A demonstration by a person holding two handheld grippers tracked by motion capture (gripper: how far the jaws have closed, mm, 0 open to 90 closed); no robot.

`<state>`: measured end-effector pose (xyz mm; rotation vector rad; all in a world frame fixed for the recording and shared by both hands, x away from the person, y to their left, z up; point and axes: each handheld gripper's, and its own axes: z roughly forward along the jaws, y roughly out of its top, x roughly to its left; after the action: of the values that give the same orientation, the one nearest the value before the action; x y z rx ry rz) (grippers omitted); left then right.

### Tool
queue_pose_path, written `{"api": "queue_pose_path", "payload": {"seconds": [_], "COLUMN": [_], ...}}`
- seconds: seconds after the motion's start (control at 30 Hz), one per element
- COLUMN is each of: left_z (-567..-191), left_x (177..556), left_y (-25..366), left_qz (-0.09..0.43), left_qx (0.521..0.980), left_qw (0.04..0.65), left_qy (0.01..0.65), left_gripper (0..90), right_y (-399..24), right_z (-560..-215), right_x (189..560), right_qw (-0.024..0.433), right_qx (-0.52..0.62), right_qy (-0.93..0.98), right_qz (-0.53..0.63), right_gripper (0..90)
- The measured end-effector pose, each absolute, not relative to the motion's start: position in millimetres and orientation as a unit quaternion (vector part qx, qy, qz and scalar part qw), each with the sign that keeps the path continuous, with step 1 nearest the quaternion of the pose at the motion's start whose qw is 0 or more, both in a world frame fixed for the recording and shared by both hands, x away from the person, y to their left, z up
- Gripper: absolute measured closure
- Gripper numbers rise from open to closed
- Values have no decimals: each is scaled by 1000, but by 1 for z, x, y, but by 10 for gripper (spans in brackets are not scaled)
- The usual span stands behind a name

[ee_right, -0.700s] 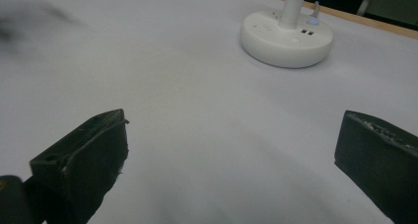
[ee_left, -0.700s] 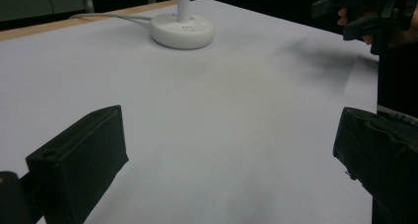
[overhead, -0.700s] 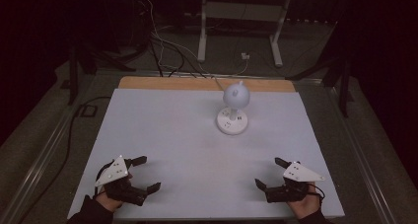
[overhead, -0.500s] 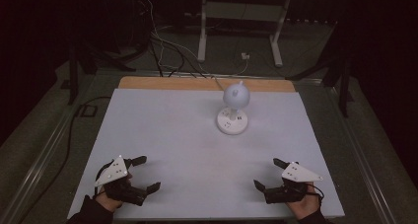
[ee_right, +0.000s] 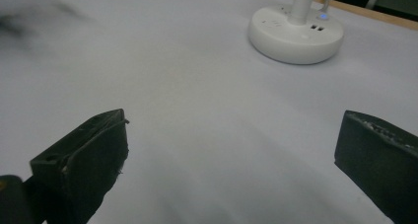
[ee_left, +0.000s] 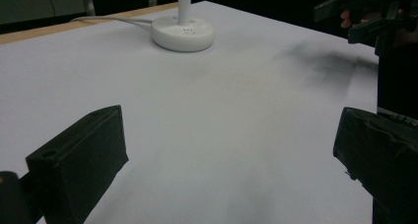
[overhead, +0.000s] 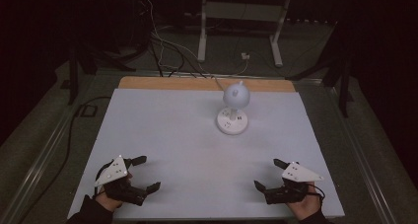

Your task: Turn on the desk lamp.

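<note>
Both grippers are resting at the near edge of the white-topped bench [overhead: 187,140], wide open and holding nothing. The left gripper [overhead: 142,173] is sitting at the near left corner and the right gripper [overhead: 268,173] at the near right, well apart from each other. The small white desk lamp with a round base and ball-shaped head [overhead: 233,110] is standing upright toward the far middle of the bench, well apart from both, its white cable [overhead: 197,56] trailing off the far edge.

It looks as if a reach toward the lamp is just being set up. To do it well, one gripper should be travelling forward with its jaws kept wide and level, aiming at the thin stem rather than the broad base, while the other is steadying the base [ee_right: 295,34] so it is not sliding on the smooth surface.

The right gripper view is showing ports and a lit blue dot on the base, details the high view is blurring. The left gripper view is showing the opposite gripper [ee_left: 367,14] across the bench.
</note>
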<state>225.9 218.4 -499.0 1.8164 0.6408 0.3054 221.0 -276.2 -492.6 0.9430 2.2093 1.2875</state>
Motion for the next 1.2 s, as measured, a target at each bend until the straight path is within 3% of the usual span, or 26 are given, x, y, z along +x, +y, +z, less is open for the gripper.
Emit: {"api": "queue_pose_path", "payload": {"seconds": [0.8, 1.2], "left_z": [-499, -499], "left_x": [226, 226], "left_y": [217, 217], "left_qz": [131, 130], "left_qx": [772, 770], "left_qw": [561, 563], "left_qy": [269, 270], "left_gripper": [4, 4], "right_y": [-256, -257], "right_z": [-473, -455], "right_x": [218, 225], "right_qw": [157, 169], "right_qx": [319, 323], "right_qy": [806, 794], "right_qz": [473, 486], "right_gripper": [0, 0]}}
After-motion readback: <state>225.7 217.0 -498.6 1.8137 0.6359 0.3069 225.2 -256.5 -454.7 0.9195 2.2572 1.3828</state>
